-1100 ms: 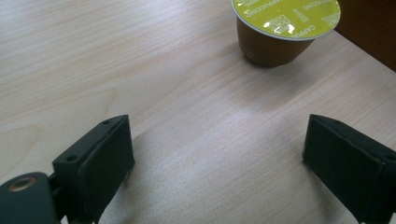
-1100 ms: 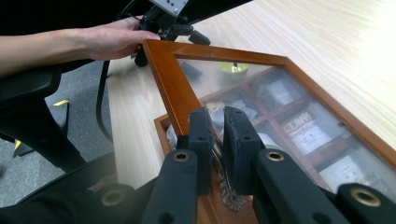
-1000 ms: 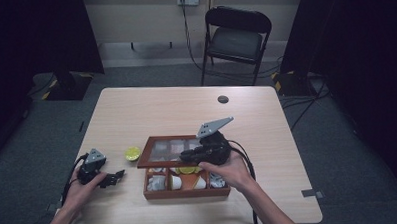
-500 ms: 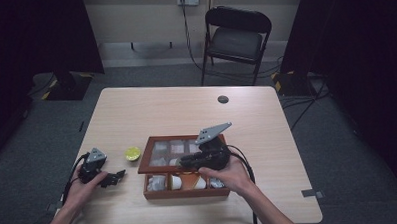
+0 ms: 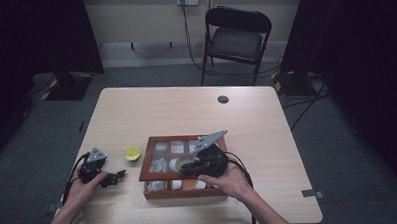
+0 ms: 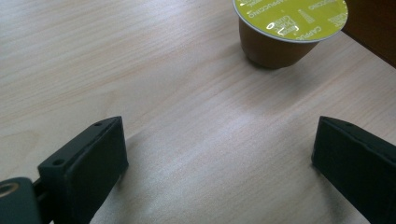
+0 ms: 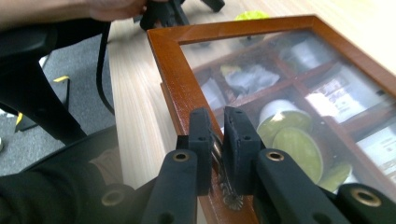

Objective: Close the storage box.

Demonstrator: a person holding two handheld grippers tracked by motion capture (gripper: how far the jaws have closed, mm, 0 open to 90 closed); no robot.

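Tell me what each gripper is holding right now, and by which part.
The right gripper is clamped on the small metal clasp at the front edge of the wooden box's glass lid. The left gripper holds nothing; its jaws stand open.

The capsule (image 6: pixel 289 28) is cut by the top edge; the box's (image 7: pixel 177 70) latch (image 7: pixel 218 154) is mostly hidden between the right gripper's (image 7: pixel 218 135) jaws.

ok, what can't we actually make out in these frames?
- Small brass latch on the wooden glass-lidded box: right gripper jaws cover most of it, right gripper view.
- Box contents: blurred behind reflective glass; tiny in high view.
- Yellow-lidded brown coffee capsule: top cut by frame edge, left gripper view.
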